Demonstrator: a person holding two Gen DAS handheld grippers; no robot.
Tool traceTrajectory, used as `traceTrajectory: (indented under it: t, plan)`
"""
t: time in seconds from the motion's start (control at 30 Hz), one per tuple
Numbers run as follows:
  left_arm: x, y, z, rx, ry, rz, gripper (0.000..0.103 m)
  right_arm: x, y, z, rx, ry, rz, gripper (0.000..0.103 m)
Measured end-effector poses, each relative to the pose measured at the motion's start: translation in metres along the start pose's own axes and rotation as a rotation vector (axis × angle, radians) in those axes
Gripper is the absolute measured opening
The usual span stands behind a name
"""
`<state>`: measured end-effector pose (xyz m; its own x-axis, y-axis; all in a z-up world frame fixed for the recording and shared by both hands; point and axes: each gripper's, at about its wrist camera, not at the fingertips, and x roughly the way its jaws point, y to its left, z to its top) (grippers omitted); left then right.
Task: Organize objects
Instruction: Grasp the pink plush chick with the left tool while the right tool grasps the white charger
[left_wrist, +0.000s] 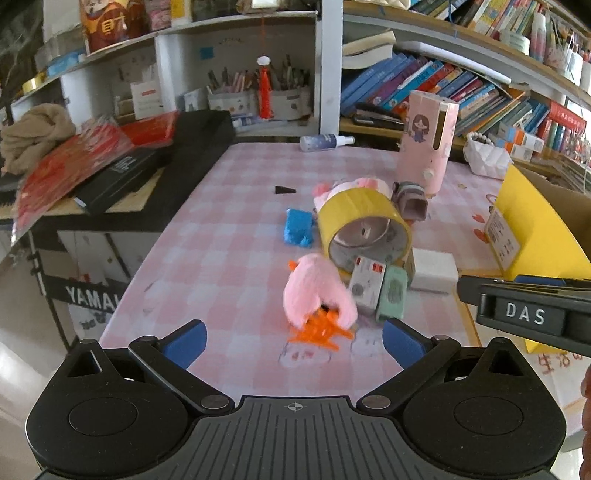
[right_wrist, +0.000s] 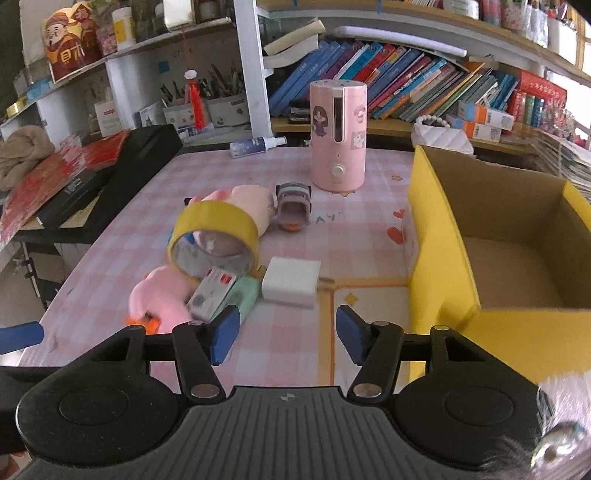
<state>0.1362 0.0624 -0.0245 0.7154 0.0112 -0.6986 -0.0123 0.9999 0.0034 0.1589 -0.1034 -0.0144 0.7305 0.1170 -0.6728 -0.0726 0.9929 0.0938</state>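
Near the table's (right_wrist: 295, 339) front edge, the empty, half-spread right hand-held gripper (right_wrist: 286, 334) faces a white block (right_wrist: 291, 281): light, stiff, smooth; grip its flat sides. Left hand-held gripper (left_wrist: 293, 341) gapes before a soft pink plush (left_wrist: 316, 295).

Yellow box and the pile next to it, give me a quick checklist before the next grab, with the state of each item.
1. Yellow box open at the top, with room inside: ok.
2. Right gripper empty, nothing between its pads: ok.
3. Left gripper open and empty: ok.
4. White block lying free, nothing on top: ok.
5. Tape roll stable: not ok, it leans on the small boxes.
6. Pink plush fully clear of the pile: cannot tell.
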Motion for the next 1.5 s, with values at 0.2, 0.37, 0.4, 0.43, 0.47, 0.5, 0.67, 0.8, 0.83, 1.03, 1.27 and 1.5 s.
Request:
traceTrajectory:
  t: [0.2,0.37,0.4,0.43,0.47,0.5,0.67,0.8,0.83,1.03,1.27,1.5]
  plan:
    - [0.036,-0.006,0.016,-0.012,0.036,-0.003,0.094,0.033,-0.005,0.017,-0.012,0.026,-0.001,0.057]
    - [0.058,-0.004,0.021,-0.042,0.084,-0.006,0.083,0.059,-0.01,0.026,-0.012,0.053,-0.001,0.057]
    - [0.062,-0.003,0.021,-0.051,0.094,-0.007,0.083,0.065,-0.011,0.028,-0.01,0.061,0.0,0.057]
    - [0.066,-0.003,0.022,-0.058,0.104,-0.017,0.081,0.069,-0.012,0.03,-0.009,0.069,0.0,0.057]
    - [0.068,-0.002,0.022,-0.065,0.111,-0.02,0.078,0.074,-0.012,0.032,-0.009,0.076,0.001,0.057]
    - [0.071,-0.002,0.023,-0.07,0.118,-0.024,0.077,0.079,-0.012,0.033,-0.01,0.084,0.004,0.057]
    - [0.083,0.0,0.023,-0.093,0.143,-0.041,0.064,0.097,-0.009,0.036,-0.038,0.119,0.003,0.068]
    - [0.085,0.004,0.024,-0.139,0.146,-0.081,0.053,0.107,-0.007,0.033,-0.07,0.146,-0.004,0.07]
    - [0.085,0.004,0.025,-0.142,0.148,-0.08,0.052,0.109,-0.008,0.033,-0.073,0.141,-0.004,0.071]
    - [0.074,0.014,0.028,-0.197,0.156,-0.078,0.051,0.114,-0.009,0.036,-0.104,0.117,0.03,0.057]
    - [0.046,0.025,0.033,-0.248,0.105,-0.081,0.051,0.103,-0.012,0.04,-0.095,0.107,0.053,0.048]
    - [0.022,0.03,0.032,-0.273,0.058,-0.092,0.051,0.081,-0.016,0.039,-0.088,0.074,0.06,0.048]
